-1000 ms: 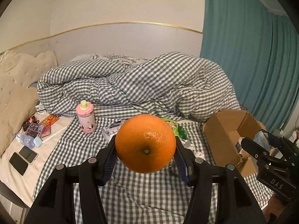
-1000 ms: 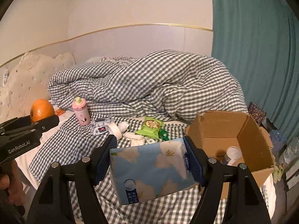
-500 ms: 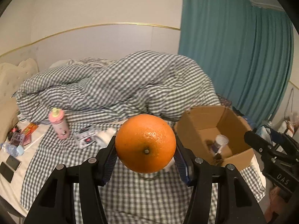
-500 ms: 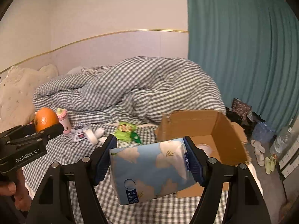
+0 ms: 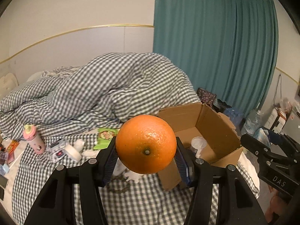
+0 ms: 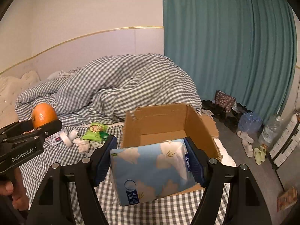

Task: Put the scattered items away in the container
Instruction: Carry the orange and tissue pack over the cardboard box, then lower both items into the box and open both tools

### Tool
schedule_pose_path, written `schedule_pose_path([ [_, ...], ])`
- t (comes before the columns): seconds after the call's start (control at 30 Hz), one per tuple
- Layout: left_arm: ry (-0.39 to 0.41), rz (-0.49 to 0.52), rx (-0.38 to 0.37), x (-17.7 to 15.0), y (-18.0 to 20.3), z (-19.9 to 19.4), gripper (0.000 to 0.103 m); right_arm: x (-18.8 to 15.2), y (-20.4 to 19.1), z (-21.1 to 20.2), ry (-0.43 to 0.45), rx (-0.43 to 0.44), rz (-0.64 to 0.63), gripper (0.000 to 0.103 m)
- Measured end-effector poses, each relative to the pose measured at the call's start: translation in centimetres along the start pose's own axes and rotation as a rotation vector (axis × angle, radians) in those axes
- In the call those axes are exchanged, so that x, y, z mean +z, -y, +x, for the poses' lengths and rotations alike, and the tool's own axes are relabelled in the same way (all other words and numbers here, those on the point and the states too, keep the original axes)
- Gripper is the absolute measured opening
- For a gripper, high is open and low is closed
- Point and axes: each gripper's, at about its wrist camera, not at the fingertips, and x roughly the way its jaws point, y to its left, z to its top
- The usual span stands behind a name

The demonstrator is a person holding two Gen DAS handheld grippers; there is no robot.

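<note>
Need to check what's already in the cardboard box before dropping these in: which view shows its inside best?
Left wrist view: the cardboard box lies open to it, a clear cup on its floor. In the right wrist view, the tissue pack hides most of the box's floor.

cup (image 5: 198, 142) in box (image 5: 217, 131) on bed (image 5: 131, 202), snack packet (image 5: 105, 136) left of box

The orange (image 5: 145, 144) is bright orange; the tissue pack (image 6: 151, 170) pale blue with cream flowers; the box (image 6: 161, 121) plain brown; the duvet (image 5: 105, 86) grey-and-white gingham; the curtain (image 5: 211, 43) teal; the bottle (image 5: 33, 140) pink; the snack packet (image 6: 94, 131) green.
</note>
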Motion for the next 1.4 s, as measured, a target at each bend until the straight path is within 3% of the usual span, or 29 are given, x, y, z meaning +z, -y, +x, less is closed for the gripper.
schedule_pose_path([
  [0.47,-0.037,0.038,-0.073,0.9,4.9,6.5,0.058,-0.8,4.5,6.4,-0.065,-0.049,0.02,0.071],
  [0.8,-0.074,0.048,-0.075,1.0,6.1,10.9,0.058,-1.1,6.4,12.2,-0.113,-0.068,0.02,0.072],
  [1.13,-0.103,0.057,-0.071,0.7,6.8,13.7,0.058,-1.6,7.4,15.2,-0.14,-0.076,0.011,0.073],
  [1.2,-0.108,0.059,-0.071,0.7,7.0,14.1,0.058,-1.7,7.6,15.4,-0.138,-0.082,0.008,0.077],
  [1.3,-0.113,0.062,-0.074,0.7,7.2,14.4,0.058,-1.6,7.7,15.3,-0.12,-0.1,0.003,0.092],
  [1.4,-0.117,0.066,-0.076,0.7,7.3,14.6,0.058,-1.4,7.9,14.9,-0.099,-0.113,0.011,0.092],
])
